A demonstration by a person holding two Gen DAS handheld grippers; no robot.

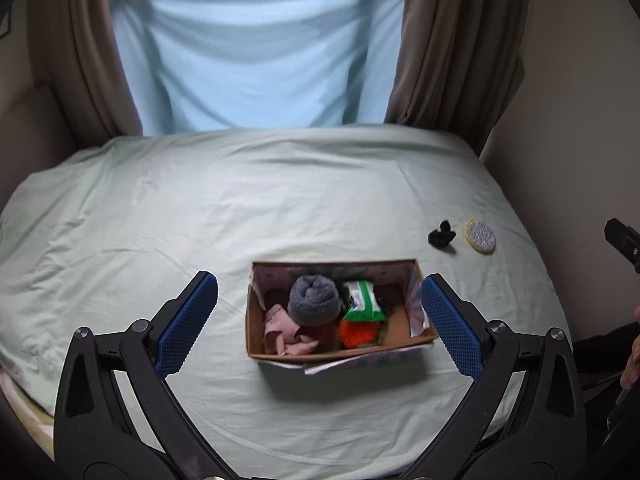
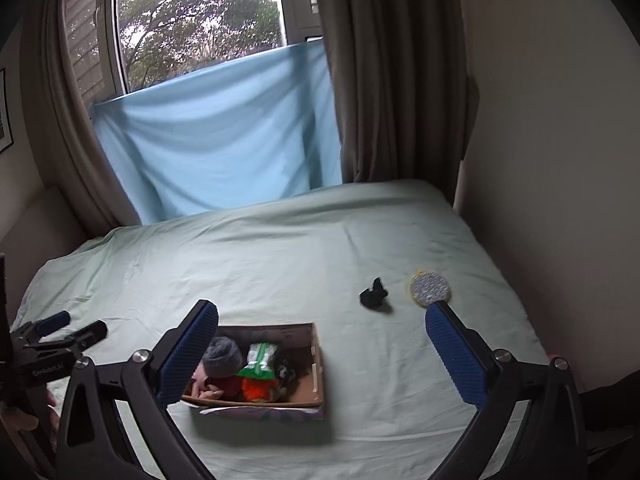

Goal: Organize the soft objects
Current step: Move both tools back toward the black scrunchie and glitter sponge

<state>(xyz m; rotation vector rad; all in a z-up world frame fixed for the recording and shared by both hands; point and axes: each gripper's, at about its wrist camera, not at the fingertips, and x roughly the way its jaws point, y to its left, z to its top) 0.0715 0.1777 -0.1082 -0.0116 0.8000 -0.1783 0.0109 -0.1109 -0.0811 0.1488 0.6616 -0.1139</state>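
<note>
Left gripper [image 1: 319, 312] hangs over the bed [image 1: 200, 208] with its blue-padded jaws spread wide and nothing between them — the cardboard box [image 1: 400, 320] sits framed in the gap, below on the sheet, not touched. Right gripper [image 2: 322, 344] likewise wide apart and empty, held above the bed to the right of the box; its left finger overlaps the box's left end in the right wrist view, contact not evident. Box contents, as seen from the left wrist camera: grey rolled cloth [image 1: 314, 300] at centre, pink cloth [image 1: 282, 332] at the near left, green packet [image 1: 362, 296] to the right of the grey roll, orange fuzzy item [image 1: 358, 333] just in front of the packet, a dark red item partly hidden under the grey roll. Two things lie loose on the sheet, well apart from the box toward the right edge of the bed — small black cloth item [image 2: 374, 292] and, just beside it on the right, round sponge pad [image 2: 431, 289] with a yellow rim and speckled grey face. They lie near each other without touching. Light blue cloth [image 2: 216, 148] hangs over the lower window between brown curtains [image 2: 384, 80] behind the bed.
</note>
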